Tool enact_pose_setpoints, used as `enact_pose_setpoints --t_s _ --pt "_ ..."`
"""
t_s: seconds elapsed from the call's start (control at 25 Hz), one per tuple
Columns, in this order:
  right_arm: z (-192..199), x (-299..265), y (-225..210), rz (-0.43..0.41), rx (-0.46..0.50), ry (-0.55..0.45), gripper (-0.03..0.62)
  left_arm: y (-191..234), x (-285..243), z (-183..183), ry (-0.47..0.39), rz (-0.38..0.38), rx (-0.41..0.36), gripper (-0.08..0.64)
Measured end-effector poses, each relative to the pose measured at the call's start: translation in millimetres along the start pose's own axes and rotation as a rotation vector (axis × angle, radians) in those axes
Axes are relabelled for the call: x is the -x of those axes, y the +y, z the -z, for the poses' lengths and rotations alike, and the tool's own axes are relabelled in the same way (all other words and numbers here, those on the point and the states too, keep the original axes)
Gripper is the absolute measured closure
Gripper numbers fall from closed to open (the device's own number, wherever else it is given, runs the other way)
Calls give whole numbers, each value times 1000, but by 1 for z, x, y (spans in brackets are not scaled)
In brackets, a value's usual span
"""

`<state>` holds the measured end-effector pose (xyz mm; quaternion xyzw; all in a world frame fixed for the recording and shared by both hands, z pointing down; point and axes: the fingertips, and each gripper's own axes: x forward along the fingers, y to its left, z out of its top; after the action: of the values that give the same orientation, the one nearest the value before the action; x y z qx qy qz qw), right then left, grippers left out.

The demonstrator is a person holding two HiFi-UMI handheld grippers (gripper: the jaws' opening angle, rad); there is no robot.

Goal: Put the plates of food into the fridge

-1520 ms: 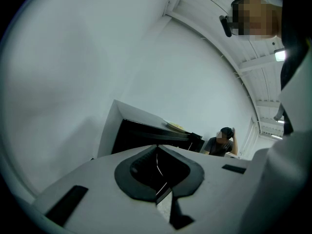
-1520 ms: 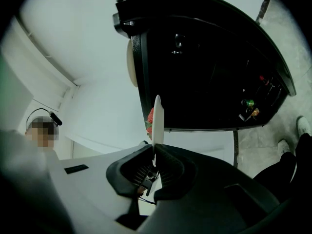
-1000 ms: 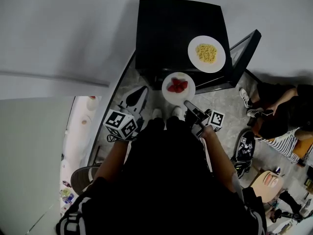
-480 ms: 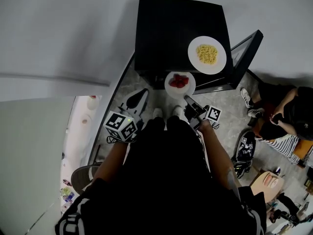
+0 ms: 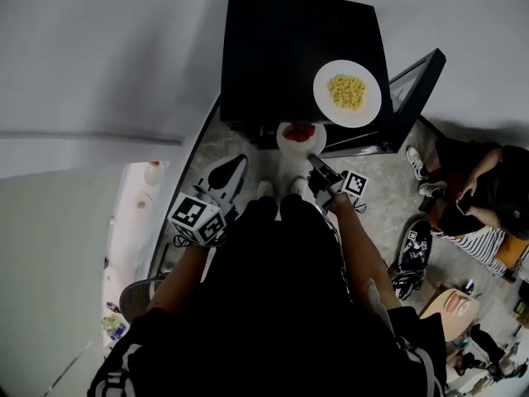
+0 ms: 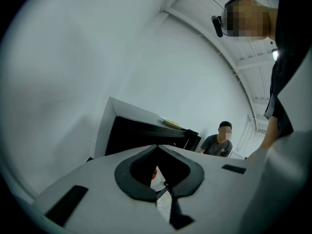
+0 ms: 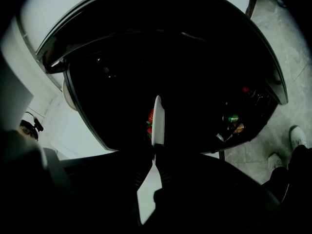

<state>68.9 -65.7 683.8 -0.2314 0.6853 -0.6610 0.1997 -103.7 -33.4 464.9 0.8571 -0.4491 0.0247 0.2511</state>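
A black mini fridge (image 5: 289,56) stands open in the head view, its door (image 5: 413,89) swung to the right. On its top sits a white plate of pasta (image 5: 347,92). My right gripper (image 5: 316,162) is shut on the near rim of a white plate of strawberries (image 5: 299,137), held at the fridge's front opening. The right gripper view shows that plate (image 7: 157,121) edge-on before the dark interior (image 7: 170,57), with my right gripper (image 7: 155,147) clamped on it. Low by my left side hangs my left gripper (image 5: 227,172), shut and holding nothing. In its own view, the left gripper (image 6: 158,147) faces the fridge (image 6: 141,135).
Bottles and cans (image 7: 234,118) stand in the door shelf. Two people (image 5: 479,197) sit on the floor right of the door, and shoes (image 5: 413,251) lie nearby. A white wall edge (image 5: 178,151) runs along the fridge's left.
My right gripper has carried the strawberry plate forward, from in front of the fridge up to its opening. The left gripper has drifted slightly down and left.
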Motion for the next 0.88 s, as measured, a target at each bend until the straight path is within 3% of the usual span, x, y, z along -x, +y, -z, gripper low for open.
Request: enact_pose_setpoints --t_s 0.88 --pt "-13 -20 -75 96 -49 -53 558 9 7 16 99 6 -31 540"
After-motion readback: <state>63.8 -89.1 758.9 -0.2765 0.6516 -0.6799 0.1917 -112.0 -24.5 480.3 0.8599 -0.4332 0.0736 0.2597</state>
